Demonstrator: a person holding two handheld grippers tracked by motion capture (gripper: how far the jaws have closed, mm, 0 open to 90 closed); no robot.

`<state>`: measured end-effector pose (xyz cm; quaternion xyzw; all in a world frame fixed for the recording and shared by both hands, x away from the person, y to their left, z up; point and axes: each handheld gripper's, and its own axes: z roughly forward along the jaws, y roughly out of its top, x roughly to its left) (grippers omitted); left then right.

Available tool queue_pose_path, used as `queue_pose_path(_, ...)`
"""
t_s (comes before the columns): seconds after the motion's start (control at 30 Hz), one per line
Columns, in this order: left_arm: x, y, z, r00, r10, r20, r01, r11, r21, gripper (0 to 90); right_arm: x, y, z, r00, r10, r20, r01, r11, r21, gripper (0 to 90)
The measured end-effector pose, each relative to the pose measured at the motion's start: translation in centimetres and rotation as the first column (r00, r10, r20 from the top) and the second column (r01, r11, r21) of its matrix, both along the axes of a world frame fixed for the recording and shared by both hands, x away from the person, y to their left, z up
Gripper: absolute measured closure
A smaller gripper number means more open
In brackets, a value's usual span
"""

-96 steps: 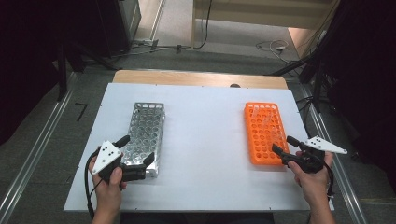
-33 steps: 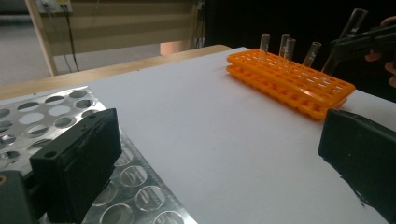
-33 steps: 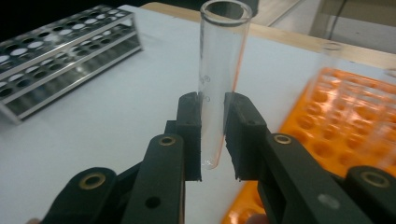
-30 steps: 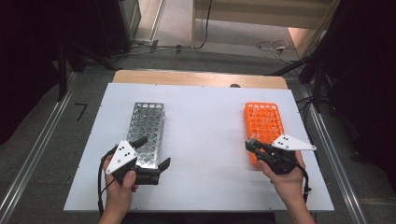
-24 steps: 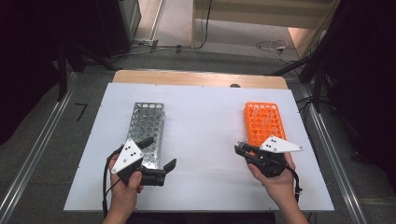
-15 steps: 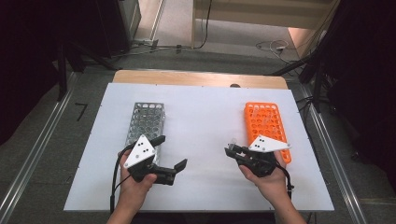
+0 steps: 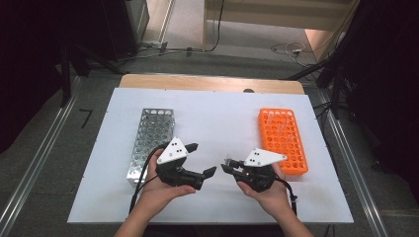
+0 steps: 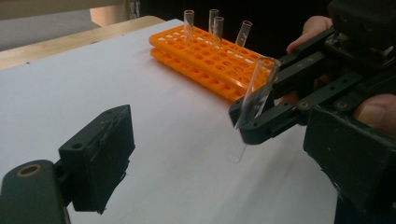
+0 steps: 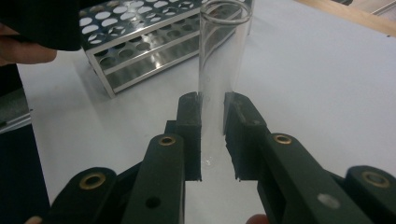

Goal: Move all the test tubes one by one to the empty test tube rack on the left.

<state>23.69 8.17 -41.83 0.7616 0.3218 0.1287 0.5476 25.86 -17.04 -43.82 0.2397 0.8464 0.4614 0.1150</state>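
Observation:
My right gripper [image 7: 226,167] is shut on a clear glass test tube [image 9: 219,70], which it holds upright near the table's front middle. In the left gripper view that tube [image 8: 254,98] tilts slightly in the right gripper's black fingers [image 8: 271,121]. My left gripper [image 7: 202,159] faces it from the left, open. Its jaws have just been closing a little, and nothing is between them. One left pad [image 8: 98,158] shows at the lower left. The orange rack [image 7: 281,140] lies on the right and holds several tubes [image 8: 215,25]. The metal rack [image 7: 150,140] lies on the left.
The white table top [image 7: 217,113] spreads between the two racks. A wooden edge [image 7: 212,83] runs along its far side. Metal rails and dark floor flank the table. The metal rack [image 9: 140,42] stands beyond the held tube in the right gripper view.
Both hands have moved inward toward the table's middle and now face each other closely. The right gripper carried the tube away from the orange rack.

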Motion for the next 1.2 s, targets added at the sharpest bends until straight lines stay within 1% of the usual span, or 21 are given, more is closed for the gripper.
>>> queue_pose_path(0.07,-0.1,-0.2,0.0,0.9999,0.002,-0.011,-0.002,1.0000,-0.009,14.0,0.0,0.2,-0.1,1.0000,0.007,0.001,-0.007,1.000,-0.005,74.4)
queue_pose_path(0.1,-0.3,-0.6,0.0,1.0000,0.006,-0.007,-0.006,1.0000,-0.007,16.9,-0.2,0.5,-0.3,0.9999,0.016,0.001,-0.016,1.000,-0.016,74.4)
queue_pose_path(0.13,-0.3,-0.6,0.0,1.0000,0.006,-0.007,-0.006,1.0000,-0.007,19.0,-0.2,0.7,-0.4,0.9998,0.018,0.000,-0.018,1.000,-0.016,74.4)
queue_pose_path(0.17,-0.3,-0.8,0.0,0.9999,0.002,-0.010,-0.002,1.0000,-0.005,19.0,-0.2,0.7,-0.4,0.9998,0.018,0.000,-0.018,1.000,-0.016,74.4)
queue_pose_path(0.2,-0.4,-1.0,0.0,0.9999,0.003,-0.010,-0.003,1.0000,-0.002,24.3,-0.4,1.0,-0.4,0.9996,0.026,0.002,-0.026,0.999,-0.022,74.4)
queue_pose_path(0.27,-0.6,-1.3,-0.1,1.0000,-0.009,0.000,0.009,0.9999,0.005,30.5,-0.6,1.2,-0.4,0.9993,0.036,0.007,-0.035,0.999,-0.028,74.4)
queue_pose_path(0.3,-0.7,-1.6,-0.1,0.9999,-0.010,0.001,0.010,0.9999,0.008,34.3,-0.7,1.3,-0.5,0.9993,0.038,0.008,-0.037,0.999,-0.031,74.4)
queue_pose_path(0.4,-0.8,-1.8,0.0,0.9999,-0.013,0.007,0.013,0.9999,0.008,46.7,-0.8,1.5,-0.6,0.9988,0.049,0.011,-0.048,0.998,-0.034,74.4)
queue_pose_path(0.43,-0.8,-1.9,0.0,0.9999,-0.014,0.004,0.014,0.9998,0.014,50.0,-0.9,1.6,-0.6,0.9986,0.052,0.010,-0.052,0.998,-0.038,74.4)
queue_pose_path(0.47,-0.8,-1.9,0.0,0.9999,-0.014,0.004,0.014,0.9998,0.014,52.6,-0.9,1.6,-0.6,0.9985,0.054,0.008,-0.053,0.998,-0.037,74.4)
queue_pose_path(0.57,-1.0,-2.4,-0.1,0.9992,-0.040,0.007,0.040,0.9989,0.025,57.9,-1.1,1.8,-0.4,0.9982,0.060,0.007,-0.059,0.997,-0.042,74.4)
queue_pose_path(0.6,-1.0,-2.4,-0.1,0.9992,-0.040,0.007,0.040,0.9989,0.025,59.8,-1.1,1.9,-0.4,0.9979,0.062,0.016,-0.062,0.997,-0.045,74.4)
queue_pose_path(0.63,-1.1,-2.5,-0.2,0.9989,-0.047,0.007,0.046,0.9983,0.034,61.7,-1.2,1.9,-0.4,0.9978,0.063,0.020,-0.062,0.997,-0.044,74.4)
queue_pose_path(0.7,-1.1,-2.7,-0.2,0.9990,-0.045,0.010,0.044,0.9983,0.039,63.6,-1.3,1.9,-0.3,0.9979,0.063,0.016,-0.063,0.997,-0.043,74.4)
queue_pose_path(0.87,-1.2,-2.8,-0.2,0.9994,-0.033,0.012,0.033,0.9988,0.037,67.4,-1.5,2.0,-0.3,0.9971,0.070,0.028,-0.069,0.996,-0.048,74.4)
queue_pose_path(0.9,-1.2,-2.8,-0.2,0.9994,-0.032,0.012,0.032,0.9989,0.035,68.0,-1.5,2.1,-0.3,0.9969,0.072,0.031,-0.071,0.996,-0.055,74.4)
queue_pose_path(1.03,-1.1,-2.9,-0.3,0.9993,-0.037,0.008,0.037,0.9984,0.043,71.0,-1.5,2.1,-0.4,0.9969,0.074,0.027,-0.073,0.996,-0.055,74.4)
queue_pose_path(1.1,-1.1,-3.0,-0.3,0.9993,-0.038,0.006,0.037,0.9985,0.041,72.3,-1.5,2.1,-0.4,0.9972,0.072,0.023,-0.070,0.996,-0.055,74.4)
queue_pose_path(1.2,-1.1,-3.0,-0.3,0.9995,-0.032,0.008,0.032,0.9986,0.043,73.6,-1.5,2.1,-0.4,0.9972,0.071,0.021,-0.070,0.996,-0.054,74.4)
